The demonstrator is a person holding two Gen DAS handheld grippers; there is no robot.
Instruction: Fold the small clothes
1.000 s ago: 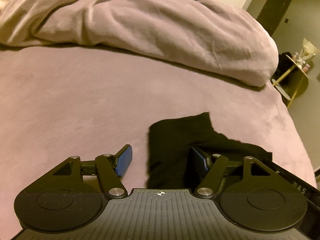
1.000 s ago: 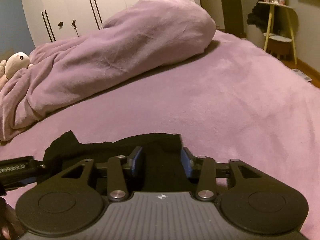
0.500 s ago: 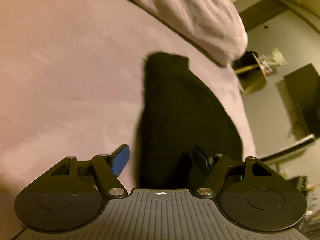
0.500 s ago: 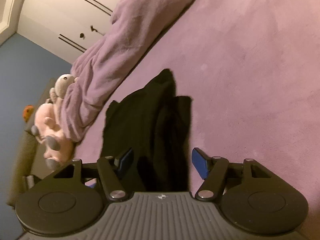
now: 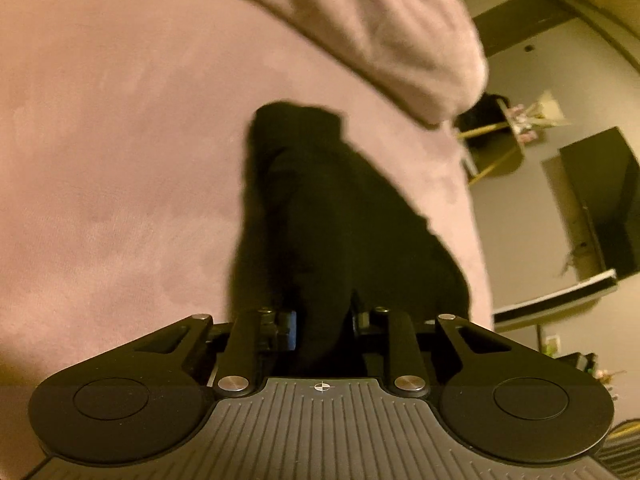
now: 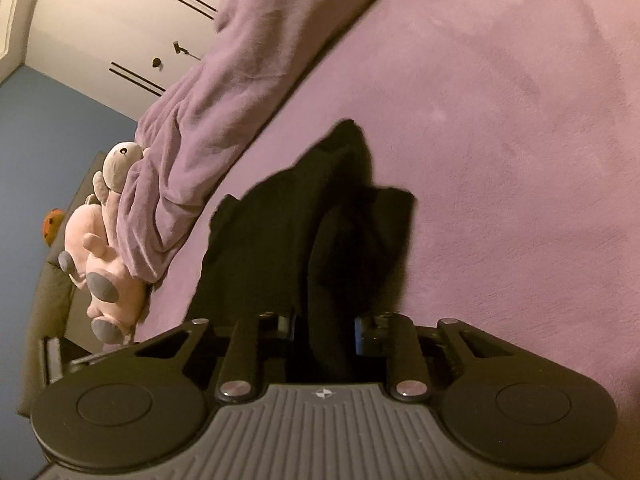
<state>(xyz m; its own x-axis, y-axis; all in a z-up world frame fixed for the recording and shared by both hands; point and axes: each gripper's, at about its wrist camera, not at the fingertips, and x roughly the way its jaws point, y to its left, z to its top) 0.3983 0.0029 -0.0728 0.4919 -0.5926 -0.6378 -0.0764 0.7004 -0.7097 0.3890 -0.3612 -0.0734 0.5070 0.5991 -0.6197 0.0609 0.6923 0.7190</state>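
Left wrist view: the left gripper [image 5: 324, 322], whose jaws stood wide on either side of the black garment [image 5: 332, 216] a second ago, is closing with a bunched edge of the cloth between its pads, the rest trailing up the centre of the frame over the mauve bedspread [image 5: 120, 152]. Right wrist view: the right gripper [image 6: 325, 328] is likewise closing on a fold at lower centre, with the rumpled duvet [image 6: 224, 92] and a plush toy [image 6: 108, 240] at left. With both edges newly pinched, the garment appears ready to be lifted and spread for its first fold.
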